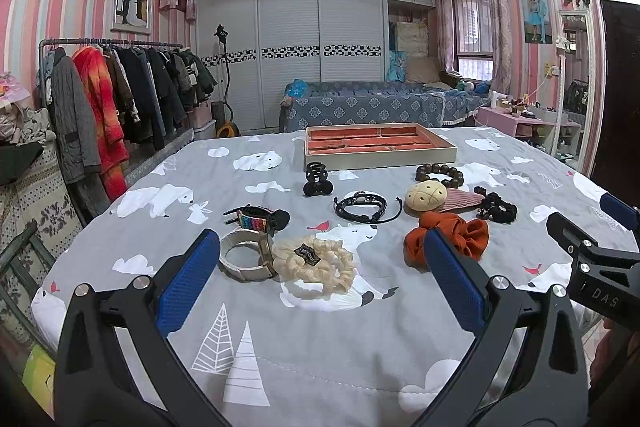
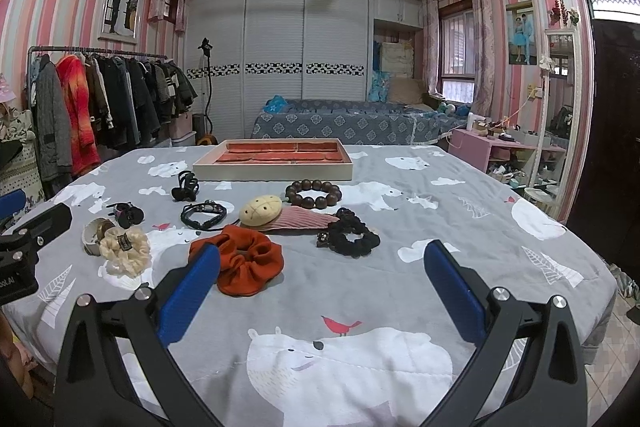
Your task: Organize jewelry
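A beige tray (image 1: 380, 159) with red compartments sits at the far side of the bed; it also shows in the right wrist view (image 2: 276, 171). In front of it lie a wooden bead bracelet (image 2: 314, 194), a black cord bracelet (image 1: 362, 207), a cream scrunchie (image 1: 316, 263), an orange scrunchie (image 2: 240, 263), a black scrunchie (image 2: 352, 233), a white bangle (image 1: 244, 261), black claw clips (image 1: 316, 181) and a round cream clip (image 2: 260, 211). My left gripper (image 1: 322, 269) is open and empty above the cream scrunchie. My right gripper (image 2: 322, 275) is open and empty, near the orange scrunchie.
The grey bear-print bedspread (image 2: 440, 259) covers the surface. A clothes rack (image 1: 120, 99) stands at the left, a blue sofa (image 1: 380, 105) behind, a pink table (image 2: 492, 147) at the right. The bed's right edge (image 2: 600, 291) drops to the floor.
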The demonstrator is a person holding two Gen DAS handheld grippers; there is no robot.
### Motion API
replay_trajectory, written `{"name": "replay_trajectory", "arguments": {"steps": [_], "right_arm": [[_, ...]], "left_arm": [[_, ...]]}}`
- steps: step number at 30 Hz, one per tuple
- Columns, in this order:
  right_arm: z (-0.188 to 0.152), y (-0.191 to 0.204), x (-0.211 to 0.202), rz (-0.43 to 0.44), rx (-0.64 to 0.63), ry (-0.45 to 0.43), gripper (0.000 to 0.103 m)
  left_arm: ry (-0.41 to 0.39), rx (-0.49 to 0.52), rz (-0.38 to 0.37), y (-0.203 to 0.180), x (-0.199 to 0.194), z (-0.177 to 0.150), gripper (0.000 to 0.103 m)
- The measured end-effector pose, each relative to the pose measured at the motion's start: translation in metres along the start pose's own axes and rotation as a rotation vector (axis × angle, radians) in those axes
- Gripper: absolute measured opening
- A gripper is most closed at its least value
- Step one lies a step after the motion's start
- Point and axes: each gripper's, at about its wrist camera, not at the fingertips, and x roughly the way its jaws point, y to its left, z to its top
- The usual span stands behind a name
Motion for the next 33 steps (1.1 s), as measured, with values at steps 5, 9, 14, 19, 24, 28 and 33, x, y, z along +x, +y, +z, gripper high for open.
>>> {"name": "replay_trajectory", "arguments": {"steps": [5,9,14,19,24,28,33], "right_arm": [[0.0,-0.0004,-0.0002,0.0,0.0,-0.001,0.099],[-0.0001,-0.0004,-0.0001,0.0,-0.001,-0.001,0.099],[-0.0001,-0.0009,-0.0005,-0.001,0.0,-0.002,0.099],[-0.0003,-0.001,-0.0007,-0.002,-0.001,-0.001,0.099],[-0.0005,-0.002,-0.0006,-0.003,0.0,-0.003,0.099],[-0.0007,-0.0024,-0.0006,-0.002,0.001,-0.002,0.099],[-0.0028,-0.0042,0.001,0.002,0.006,0.005,0.099]], "left_arm": [[-0.001,-0.001,0.001,0.0,-0.0003,0.0,0.098],[0.0,-0.001,0.001,0.0003,-0.0005,0.0005,0.098],[0.0,0.001,0.001,0.0,-0.0005,0.0004,0.098],[0.0,0.0,-0.001,0.0001,-0.0006,-0.0001,0.098],[0.001,0.001,-0.002,0.0003,-0.001,0.0002,0.098],[0.006,0.009,-0.004,0.0014,-0.0013,-0.0008,0.098],[0.012,0.013,-0.005,0.0017,0.001,-0.0035,0.098]]}}
